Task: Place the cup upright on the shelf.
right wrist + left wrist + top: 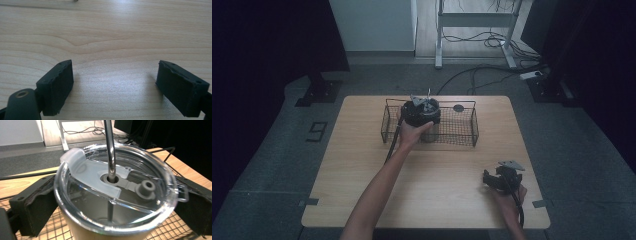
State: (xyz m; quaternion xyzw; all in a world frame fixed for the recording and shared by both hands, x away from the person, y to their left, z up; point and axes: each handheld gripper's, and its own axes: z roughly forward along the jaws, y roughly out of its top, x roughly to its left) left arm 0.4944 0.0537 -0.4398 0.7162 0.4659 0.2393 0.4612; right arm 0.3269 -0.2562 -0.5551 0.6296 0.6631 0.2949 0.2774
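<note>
we see a tumbler (82, 230) standing upright inside a wire basket (467, 131) on the desk. its clear lid (75, 202) is on, and a metal straw (110, 150) rises through the lid's centre hole.

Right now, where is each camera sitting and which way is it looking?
High view: above the person's side, looking forward and down on the table; both forearms show, with the left gripper at the wire basket and the right gripper.
Left gripper view: rides that gripper, looking along its black fingers at a tumbler with a clear lid and metal straw.
Right gripper view: looks along wide-open fingers at bare wood.
Shared: basket and straw, in the high and left gripper views.
</note>
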